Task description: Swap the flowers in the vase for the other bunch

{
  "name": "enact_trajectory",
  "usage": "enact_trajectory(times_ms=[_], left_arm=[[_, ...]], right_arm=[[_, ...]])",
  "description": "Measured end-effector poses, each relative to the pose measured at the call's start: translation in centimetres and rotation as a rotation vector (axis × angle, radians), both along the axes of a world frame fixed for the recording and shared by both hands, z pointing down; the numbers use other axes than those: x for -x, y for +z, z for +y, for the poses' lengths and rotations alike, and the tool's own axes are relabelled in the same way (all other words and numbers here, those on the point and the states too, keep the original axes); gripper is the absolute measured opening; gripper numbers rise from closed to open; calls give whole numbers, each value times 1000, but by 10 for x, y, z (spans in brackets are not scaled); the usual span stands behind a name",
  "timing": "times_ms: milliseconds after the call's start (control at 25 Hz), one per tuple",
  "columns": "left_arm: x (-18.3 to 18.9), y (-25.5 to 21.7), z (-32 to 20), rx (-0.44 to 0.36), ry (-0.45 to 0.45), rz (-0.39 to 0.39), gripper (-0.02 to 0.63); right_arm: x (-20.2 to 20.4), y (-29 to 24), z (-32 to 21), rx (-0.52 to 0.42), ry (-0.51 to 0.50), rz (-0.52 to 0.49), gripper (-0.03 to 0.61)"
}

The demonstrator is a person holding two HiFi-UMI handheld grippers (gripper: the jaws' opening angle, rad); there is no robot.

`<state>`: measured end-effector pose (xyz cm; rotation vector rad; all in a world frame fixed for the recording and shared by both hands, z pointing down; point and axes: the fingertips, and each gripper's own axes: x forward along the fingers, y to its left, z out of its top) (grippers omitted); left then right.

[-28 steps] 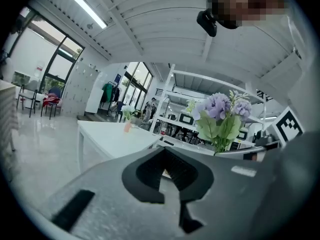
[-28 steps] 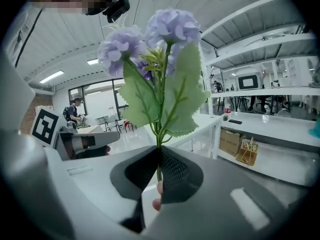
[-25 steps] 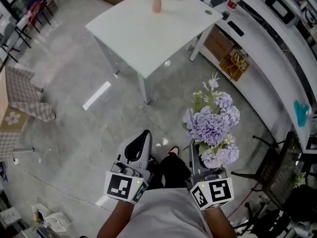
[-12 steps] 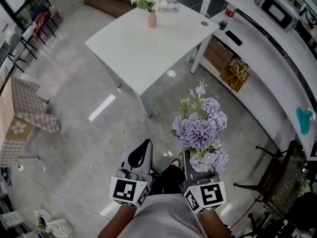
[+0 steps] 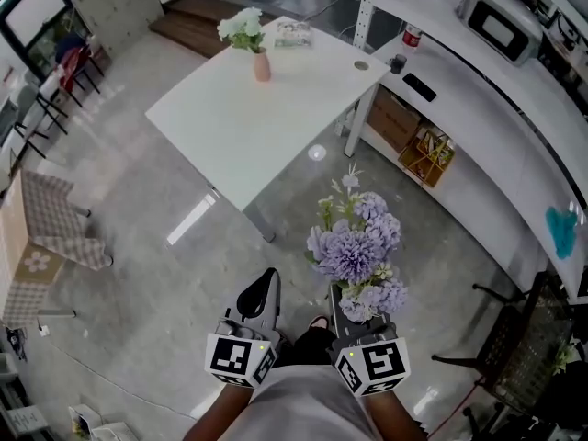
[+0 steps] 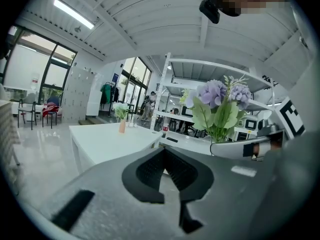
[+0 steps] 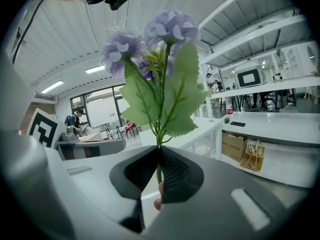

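My right gripper (image 5: 356,309) (image 7: 158,160) is shut on the stems of a purple flower bunch (image 5: 354,246) (image 7: 161,69), which stands upright above its jaws. Beside it my left gripper (image 5: 263,294) (image 6: 163,160) is shut with nothing between its jaws. Far ahead, a pink vase (image 5: 262,65) (image 6: 122,126) holding white flowers (image 5: 240,28) stands near the back edge of a white table (image 5: 276,108) (image 6: 107,136). Both grippers hang over the floor, well short of that table.
A long white counter (image 5: 478,90) with shelving runs along the right, with a box and a basket (image 5: 424,154) under it. Chairs (image 5: 55,219) stand at the left, a dark chair (image 5: 514,338) at the right. Grey floor lies between me and the table.
The table and vase have shifted down and into fuller view as I came closer. Both grippers kept their places side by side, the purple bunch still held in the right one.
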<state>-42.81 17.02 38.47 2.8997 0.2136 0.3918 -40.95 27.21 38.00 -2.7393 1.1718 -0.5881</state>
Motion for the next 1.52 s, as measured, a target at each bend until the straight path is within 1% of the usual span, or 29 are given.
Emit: enact_trajectory(times_ms=[360, 600, 720, 840, 1080, 1320, 1520], left_arm=[[-39, -27, 21, -27, -14, 41, 4], [-45, -35, 28, -48, -35, 74, 5], [-47, -34, 28, -58, -35, 72, 4], [-47, -34, 40, -60, -30, 65, 5], [-50, -31, 43, -53, -38, 63, 5], [-72, -27, 40, -28, -24, 66, 5], [-91, -22, 27, -13, -23, 61, 4]], right_arm=[[-41, -20, 27, -45, -21, 15, 26], [-49, -22, 44, -85, -16, 22, 26], [-51, -19, 45, -95, -14, 17, 26], [-51, -18, 58, -103, -9, 14, 28], [-51, -12, 68, -99, -3, 9, 28], [-71, -9, 67, -87, 11, 10, 28], [-88, -7, 53, -71, 3, 12, 28]])
